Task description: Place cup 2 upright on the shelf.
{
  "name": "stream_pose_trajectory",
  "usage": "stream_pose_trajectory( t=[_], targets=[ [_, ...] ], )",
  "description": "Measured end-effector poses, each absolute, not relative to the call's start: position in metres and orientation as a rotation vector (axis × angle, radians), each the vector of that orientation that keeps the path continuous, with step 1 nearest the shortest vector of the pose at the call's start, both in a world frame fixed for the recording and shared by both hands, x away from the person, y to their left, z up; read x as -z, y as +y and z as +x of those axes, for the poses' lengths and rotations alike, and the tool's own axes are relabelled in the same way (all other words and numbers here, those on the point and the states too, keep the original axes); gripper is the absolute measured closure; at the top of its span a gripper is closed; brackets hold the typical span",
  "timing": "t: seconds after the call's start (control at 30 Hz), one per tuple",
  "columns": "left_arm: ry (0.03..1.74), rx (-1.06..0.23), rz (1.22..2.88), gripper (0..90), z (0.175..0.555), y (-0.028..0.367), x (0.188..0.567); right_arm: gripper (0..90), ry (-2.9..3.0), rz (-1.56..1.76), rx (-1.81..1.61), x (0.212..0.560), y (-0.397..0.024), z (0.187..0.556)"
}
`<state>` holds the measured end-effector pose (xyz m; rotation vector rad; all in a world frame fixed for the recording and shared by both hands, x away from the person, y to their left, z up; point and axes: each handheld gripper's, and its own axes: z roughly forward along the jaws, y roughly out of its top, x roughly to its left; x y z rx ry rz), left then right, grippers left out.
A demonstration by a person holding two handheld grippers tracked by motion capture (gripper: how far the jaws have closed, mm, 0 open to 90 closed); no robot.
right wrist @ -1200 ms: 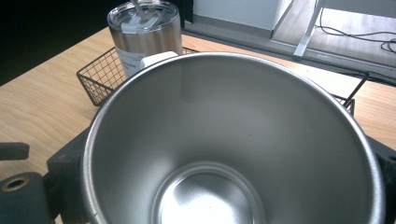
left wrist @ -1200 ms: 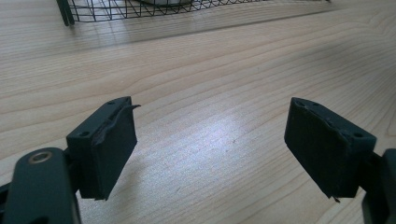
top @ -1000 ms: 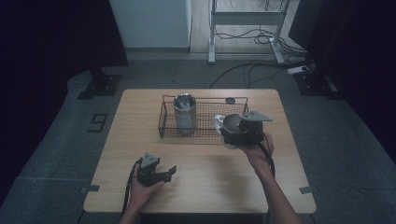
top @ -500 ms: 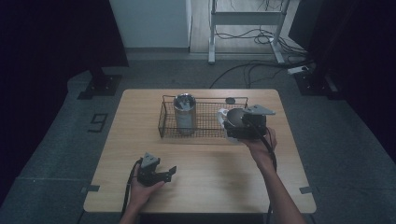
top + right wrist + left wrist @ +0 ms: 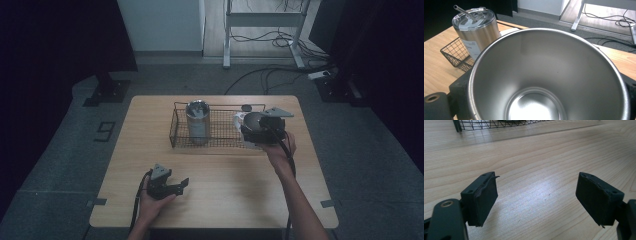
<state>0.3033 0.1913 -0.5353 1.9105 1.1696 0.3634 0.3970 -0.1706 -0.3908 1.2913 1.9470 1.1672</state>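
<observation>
Right gripper view has the right hand-held gripper (image 5: 544,110) clamped on a steel cup (image 5: 549,75) beside the lidded tumbler (image 5: 477,30), which a careless swing might topple.

cup (image 5: 549,75): brushed steel, satin sheen | basket (image 5: 220,131): black wire mesh | table (image 5: 536,175): matt pale wood grain

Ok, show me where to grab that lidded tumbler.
Grip the tumbler by its steel wall just under the lid, coming level from the near side over the basket rim: it stands upright, and the straw blocks the top.
</observation>
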Motion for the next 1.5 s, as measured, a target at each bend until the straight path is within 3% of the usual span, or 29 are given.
stream_pose_trajectory(
  t=[1.5],
  targets=[
    [1.179,-0.361,1.919,17.8,0.305,0.192,0.539,6.4,1.969,1.314,-1.109,0.393,-0.162,0.440]
  ],
)
